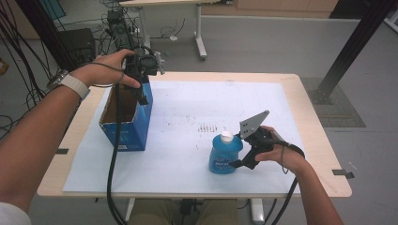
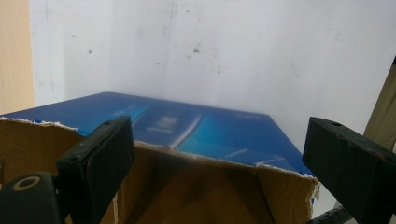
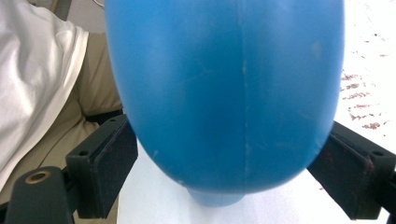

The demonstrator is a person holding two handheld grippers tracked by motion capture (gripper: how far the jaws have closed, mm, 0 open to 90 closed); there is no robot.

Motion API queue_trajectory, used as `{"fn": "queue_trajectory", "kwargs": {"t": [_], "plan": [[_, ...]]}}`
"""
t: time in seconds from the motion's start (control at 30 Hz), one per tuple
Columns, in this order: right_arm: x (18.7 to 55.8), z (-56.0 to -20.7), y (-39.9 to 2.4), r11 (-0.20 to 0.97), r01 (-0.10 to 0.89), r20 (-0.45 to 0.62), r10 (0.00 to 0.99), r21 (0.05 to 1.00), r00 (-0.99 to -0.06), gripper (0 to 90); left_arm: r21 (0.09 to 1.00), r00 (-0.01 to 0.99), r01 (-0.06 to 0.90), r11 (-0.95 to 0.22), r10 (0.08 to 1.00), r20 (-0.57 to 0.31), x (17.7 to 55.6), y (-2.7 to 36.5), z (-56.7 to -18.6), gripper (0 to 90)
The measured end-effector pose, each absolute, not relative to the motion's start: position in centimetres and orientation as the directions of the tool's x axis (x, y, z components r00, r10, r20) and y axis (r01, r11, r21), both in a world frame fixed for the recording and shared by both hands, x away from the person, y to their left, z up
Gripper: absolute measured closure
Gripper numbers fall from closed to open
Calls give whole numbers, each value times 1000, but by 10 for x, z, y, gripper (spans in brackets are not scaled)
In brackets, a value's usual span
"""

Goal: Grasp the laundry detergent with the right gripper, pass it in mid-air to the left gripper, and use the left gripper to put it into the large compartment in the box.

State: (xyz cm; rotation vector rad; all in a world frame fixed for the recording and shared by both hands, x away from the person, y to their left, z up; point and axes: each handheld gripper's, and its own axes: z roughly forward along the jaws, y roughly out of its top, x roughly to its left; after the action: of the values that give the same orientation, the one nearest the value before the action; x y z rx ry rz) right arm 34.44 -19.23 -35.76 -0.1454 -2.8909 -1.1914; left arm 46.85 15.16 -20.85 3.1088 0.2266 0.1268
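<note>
While the hands work, step: the right gripper (image 1: 238,161) grasps the translucent blue plastic bottle with a white cap (image 1: 225,153), its jaws flanking the body in the right gripper view, seemingly touching.
Bottle: upright on the white paper sheet (image 1: 187,108) covering the desk (image 1: 309,117), near its front edge.
Left gripper (image 1: 142,96): jaws wide, holding nothing, over the open blue cardboard box (image 1: 129,126).
Next move: likely lifting the bottle and carrying it to the box.
Obstacles: torn box rim; left gripper and its cable (image 1: 112,164) over the opening.
</note>
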Motion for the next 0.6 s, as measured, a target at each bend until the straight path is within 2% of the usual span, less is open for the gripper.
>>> {"fn": "queue_trajectory", "kwargs": {"t": [0.6], "plan": [[344, -364, -191, 691, 85, 48, 73, 718, -996, 157, 33, 985, 147, -989, 149, 82, 469, 152, -210, 96]]}}
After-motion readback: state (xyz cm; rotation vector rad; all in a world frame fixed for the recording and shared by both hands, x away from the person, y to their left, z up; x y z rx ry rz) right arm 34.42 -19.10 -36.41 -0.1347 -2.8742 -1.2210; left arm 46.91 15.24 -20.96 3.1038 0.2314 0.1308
